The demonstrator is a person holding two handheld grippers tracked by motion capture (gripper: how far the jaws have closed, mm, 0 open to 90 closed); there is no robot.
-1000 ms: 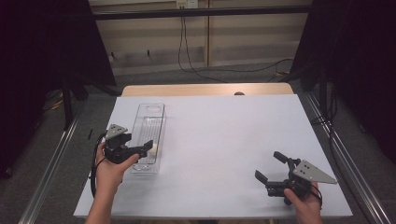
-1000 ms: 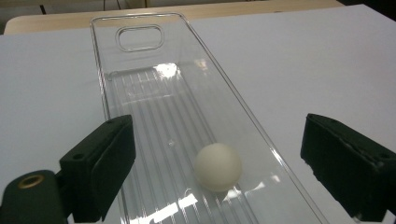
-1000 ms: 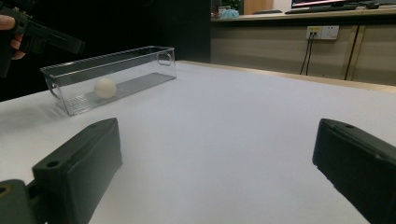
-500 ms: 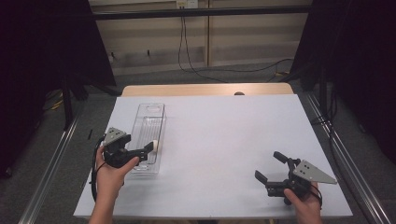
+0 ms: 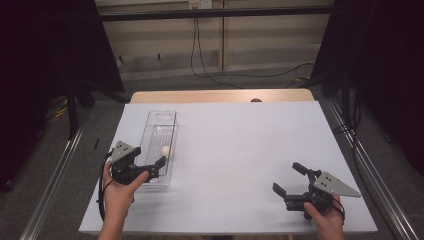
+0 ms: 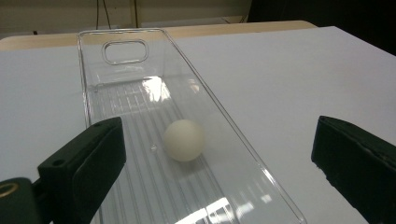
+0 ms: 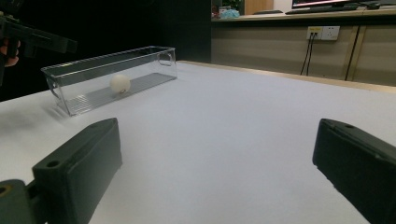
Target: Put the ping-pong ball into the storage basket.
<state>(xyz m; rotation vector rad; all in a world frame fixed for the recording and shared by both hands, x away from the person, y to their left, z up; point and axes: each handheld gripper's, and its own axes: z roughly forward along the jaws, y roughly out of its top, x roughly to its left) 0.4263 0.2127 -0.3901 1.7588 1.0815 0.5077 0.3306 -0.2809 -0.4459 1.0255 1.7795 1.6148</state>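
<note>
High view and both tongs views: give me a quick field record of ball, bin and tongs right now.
ball: white ball lies on the ribbed floor of the bin, free of both tongs
bin: clear plastic bin, long and narrow, upright on the white table, left side
left tongs: left tongs above the bin's near end, jaws have just been opening, nothing between them
right tongs: right tongs low over the table's right near corner, open, empty

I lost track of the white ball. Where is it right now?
The ball lies inside the clear bin on the table's left side in the high view, just beyond the open left tongs, untouched by them.
</note>
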